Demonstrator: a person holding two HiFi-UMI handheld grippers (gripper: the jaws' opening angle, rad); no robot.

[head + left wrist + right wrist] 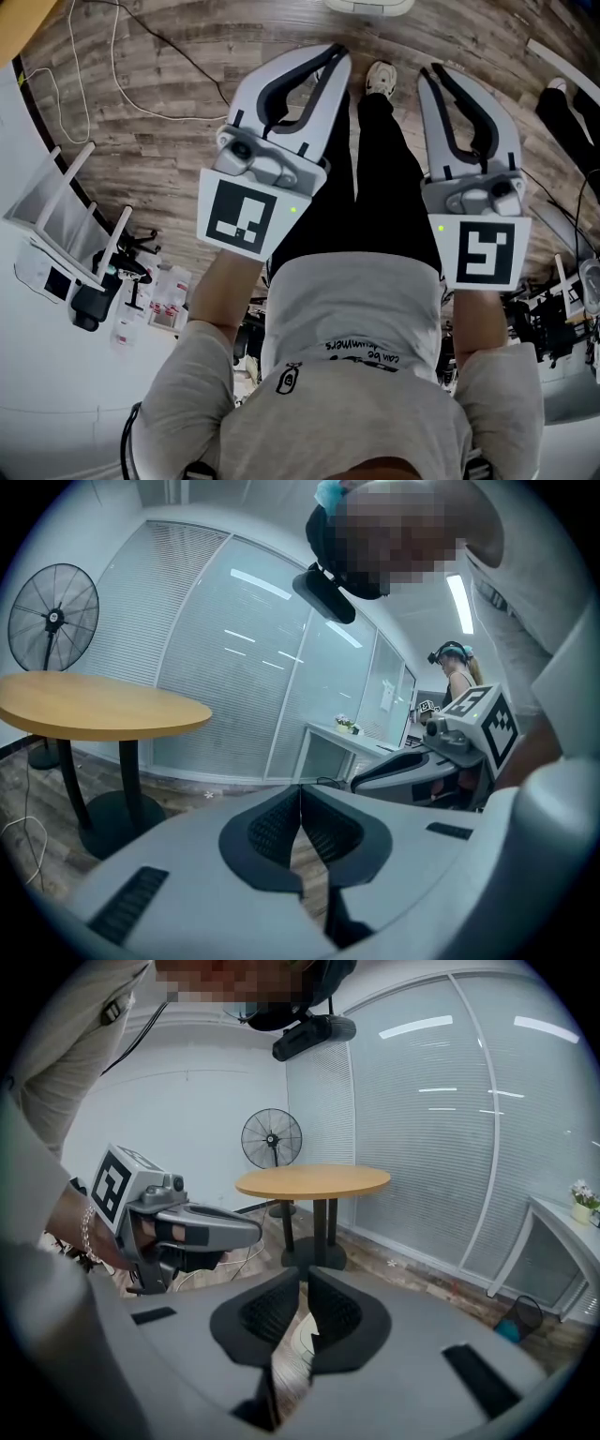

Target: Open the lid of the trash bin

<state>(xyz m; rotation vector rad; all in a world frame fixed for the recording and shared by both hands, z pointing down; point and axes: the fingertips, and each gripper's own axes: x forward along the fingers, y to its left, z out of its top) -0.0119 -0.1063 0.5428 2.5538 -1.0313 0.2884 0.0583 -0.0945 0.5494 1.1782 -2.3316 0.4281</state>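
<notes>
A grey-brown wood-plank floor (169, 141) runs under a round yellow-topped table on a black pedestal (312, 1182). Curved glass walls with white blinds (450, 1119) stand behind the table, and a black standing fan (271, 1138) is just beyond it. A small potted plant (581, 1194) sits well apart from the table.

The white rounded trash bin (367, 5) is on the floor apart from the table, past the person's white shoe (380, 77), and the frame edge cuts it off.

The left gripper (300, 789) has its tips together and holds nothing. The right gripper (304, 1275) is barely parted, also with nothing in it.

Each gripper's cube carries a black-and-white square marker (239, 217). On the grey T-shirt (356, 309), only "can be" of the print is readable.
</notes>
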